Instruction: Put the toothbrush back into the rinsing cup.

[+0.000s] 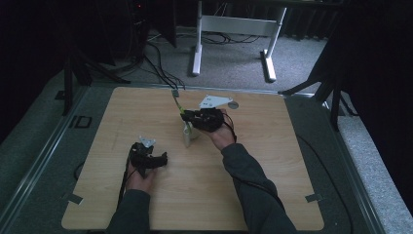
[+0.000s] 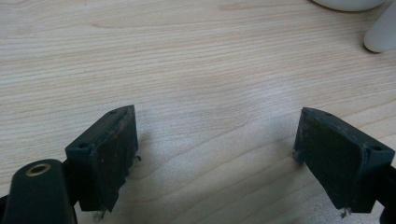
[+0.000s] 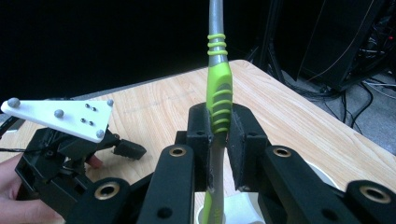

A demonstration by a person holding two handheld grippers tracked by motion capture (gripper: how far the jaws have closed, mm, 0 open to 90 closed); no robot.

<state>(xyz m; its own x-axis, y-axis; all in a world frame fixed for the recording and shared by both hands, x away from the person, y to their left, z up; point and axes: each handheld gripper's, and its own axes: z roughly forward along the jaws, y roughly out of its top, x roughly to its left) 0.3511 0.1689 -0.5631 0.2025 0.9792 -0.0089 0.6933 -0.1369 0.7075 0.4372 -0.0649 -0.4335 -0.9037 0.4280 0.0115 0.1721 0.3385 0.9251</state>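
My right gripper [image 1: 189, 117] hangs over the middle of the wooden table [image 1: 272, 161], shut on a green and grey toothbrush [image 1: 177, 103]. In the right gripper view its jaws clamp the toothbrush [image 3: 219, 93] on its green grip, the grey neck rising upward. Its lower end points down at a white cup [image 1: 187, 138], whose white edge [image 3: 240, 207] sits just below the jaws. My left gripper [image 1: 148, 158] rests low at the front left, open and holding nothing. Between its spread jaws [image 2: 215, 126] lies bare wood.
White shapes [image 2: 380, 32] sit at the top right of the left gripper view. Beyond the table's far edge stand white desk legs [image 1: 197, 48], floor cables [image 1: 160, 68] and dark stand legs [image 1: 336, 92]. Grey matting [image 1: 48, 146] surrounds the table.
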